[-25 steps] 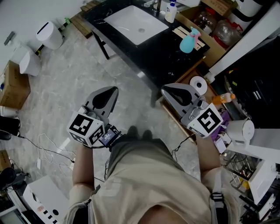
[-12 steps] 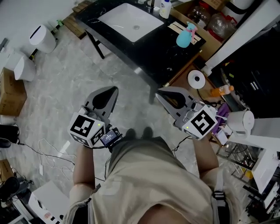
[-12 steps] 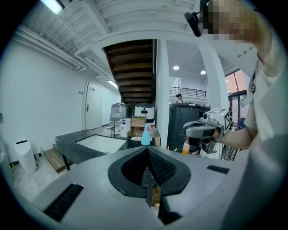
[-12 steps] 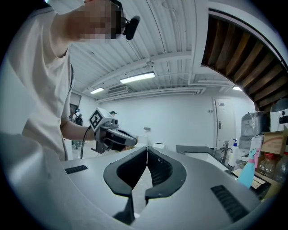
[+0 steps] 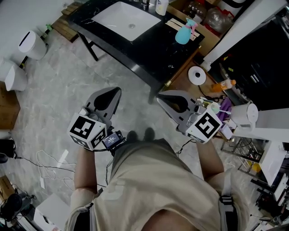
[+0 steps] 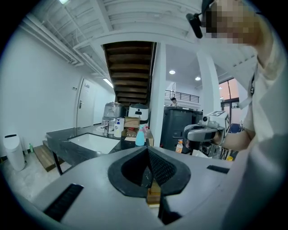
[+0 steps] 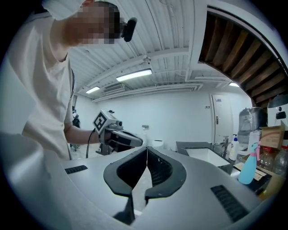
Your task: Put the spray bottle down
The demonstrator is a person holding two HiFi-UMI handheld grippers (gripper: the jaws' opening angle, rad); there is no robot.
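The spray bottle, teal with a pink trigger, stands upright on the black counter to the right of the sink, far from both grippers. It also shows as the teal bottle in the left gripper view and as the teal bottle in the right gripper view. My left gripper is held over the floor, shut and empty. My right gripper hangs just short of the counter's near corner, also shut with nothing in it. Each sees the other: the right gripper and the left gripper.
A white sink is set in the counter, with a white bottle behind it. A paper roll, an orange bottle and a white kettle crowd the right side. White bins stand at the left, cables on the floor.
My right gripper has drifted left, toward the middle of the head view. The counter and bottle have slid up and left in that view. The left gripper has barely moved.
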